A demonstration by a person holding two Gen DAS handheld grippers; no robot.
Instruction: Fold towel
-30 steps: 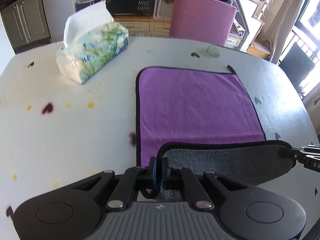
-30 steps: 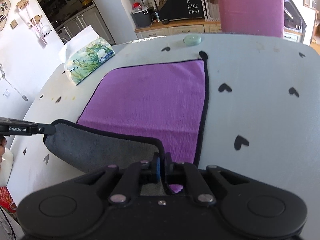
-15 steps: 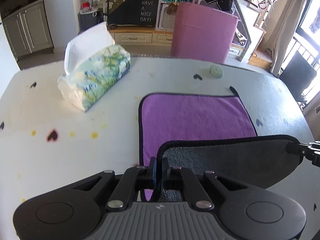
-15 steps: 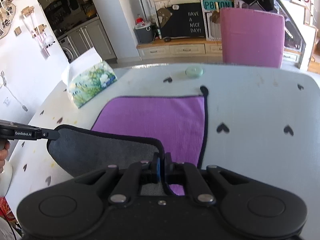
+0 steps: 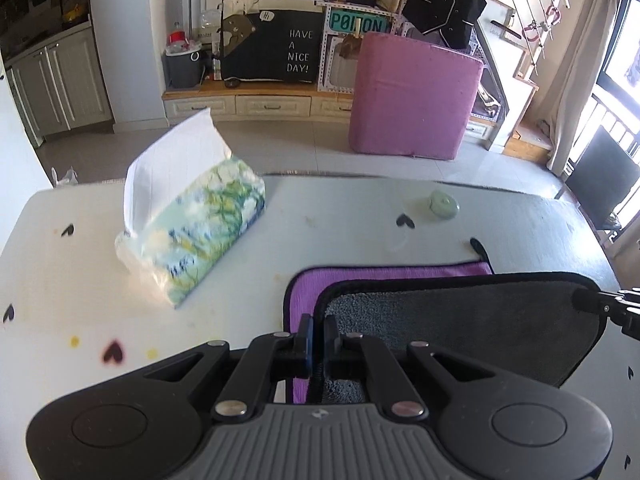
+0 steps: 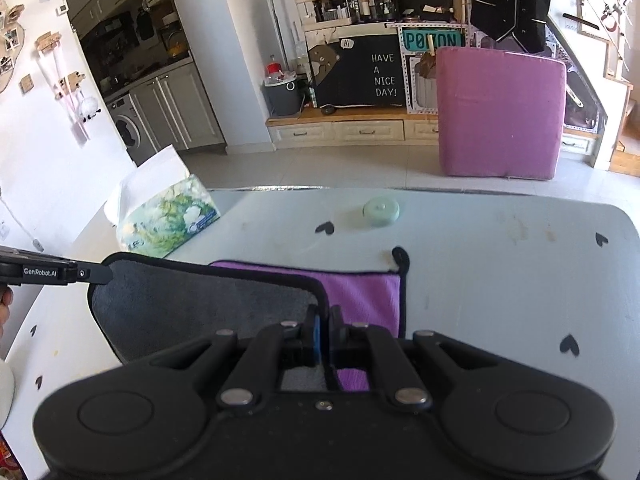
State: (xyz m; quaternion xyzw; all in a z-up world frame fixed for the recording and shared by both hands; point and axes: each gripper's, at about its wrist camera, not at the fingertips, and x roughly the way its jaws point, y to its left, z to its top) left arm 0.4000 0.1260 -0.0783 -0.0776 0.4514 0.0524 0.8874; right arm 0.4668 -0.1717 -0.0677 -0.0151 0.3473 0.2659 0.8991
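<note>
A towel, purple on top and grey underneath with black trim, lies on the white table. Its near edge is lifted and carried over the far part, so the grey underside (image 5: 460, 320) faces me and only a strip of purple (image 5: 384, 272) shows beyond it. My left gripper (image 5: 317, 332) is shut on the near left corner. My right gripper (image 6: 323, 322) is shut on the near right corner; the grey flap (image 6: 200, 304) spans between them, with purple (image 6: 360, 296) past it. Each gripper's tip shows in the other's view.
A floral tissue pack (image 5: 196, 240) lies on the table at the left, also in the right wrist view (image 6: 168, 224). A small pale green round lid (image 5: 443, 205) sits near the table's far edge (image 6: 381, 210). A pink chair (image 5: 412, 96) stands beyond the table.
Both grippers have carried the towel's near edge forward toward the far edge. The grey flap now covers most of the purple face.
</note>
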